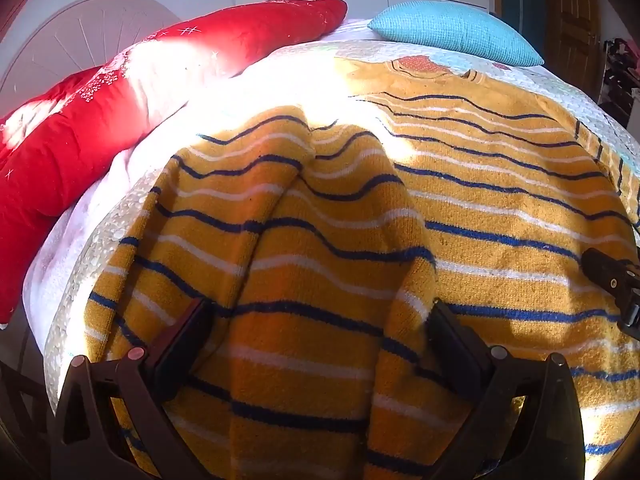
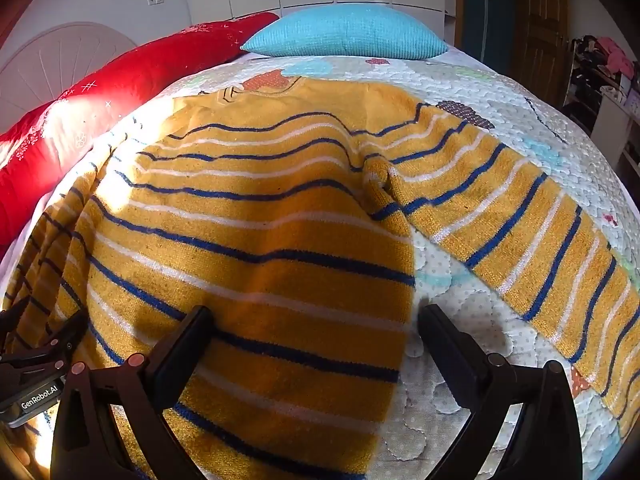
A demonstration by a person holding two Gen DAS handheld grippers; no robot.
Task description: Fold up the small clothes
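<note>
Yellow striped sweater (image 2: 256, 216) spread flat on the quilted bed (image 2: 500, 96), one sleeve (image 2: 520, 240) angled out rightward. Left gripper (image 1: 320, 344) over a folded-in sleeve, right gripper (image 2: 316, 344) over the side edge; fingers of both spread wide, gripping nothing.

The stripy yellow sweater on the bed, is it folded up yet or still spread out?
Mostly spread out. The sweater lies flat on the quilt, one sleeve stretched sideways, the other sleeve bunched.

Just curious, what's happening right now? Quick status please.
Both tools open, left tool, right tool. Striped sweater flat on bed quilt, unfolded. Nothing blocking.
</note>
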